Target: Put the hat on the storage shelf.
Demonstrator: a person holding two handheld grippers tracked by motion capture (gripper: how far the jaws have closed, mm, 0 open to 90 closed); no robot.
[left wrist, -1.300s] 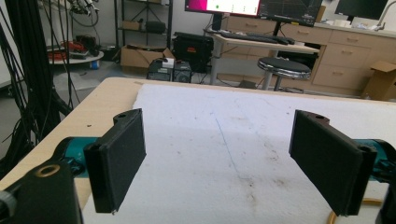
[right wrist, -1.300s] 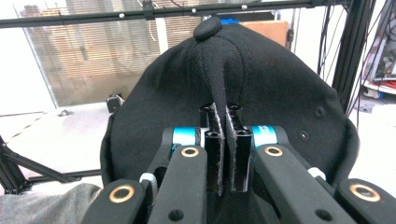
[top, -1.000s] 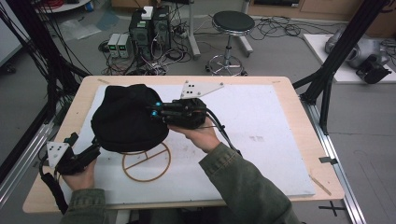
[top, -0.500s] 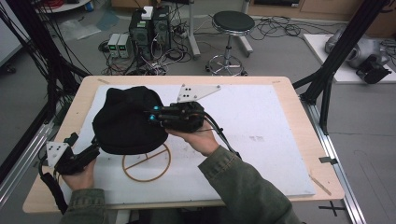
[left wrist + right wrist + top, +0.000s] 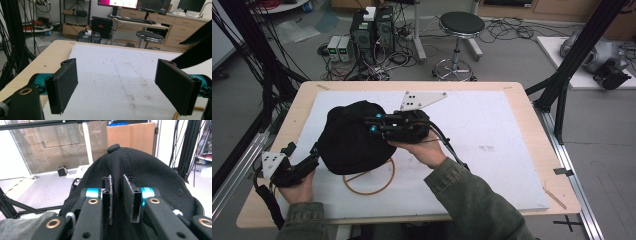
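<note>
A black fabric cap (image 5: 349, 140) with a button on its crown and small eyelet holes sits on the left part of the white-covered counter (image 5: 492, 150), crown up and lifted at its right side, where the right gripper (image 5: 117, 200) pinches a fold of cloth between its fingers (image 5: 108, 197). A thin wooden hoop (image 5: 371, 181) lies flat just near of it, partly tucked under the cap's edge.

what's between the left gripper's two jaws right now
Nothing is held there. In the left gripper view the left gripper stands wide open, and only the bare white mat shows through the gap; the black cap lies off to the side.
</note>
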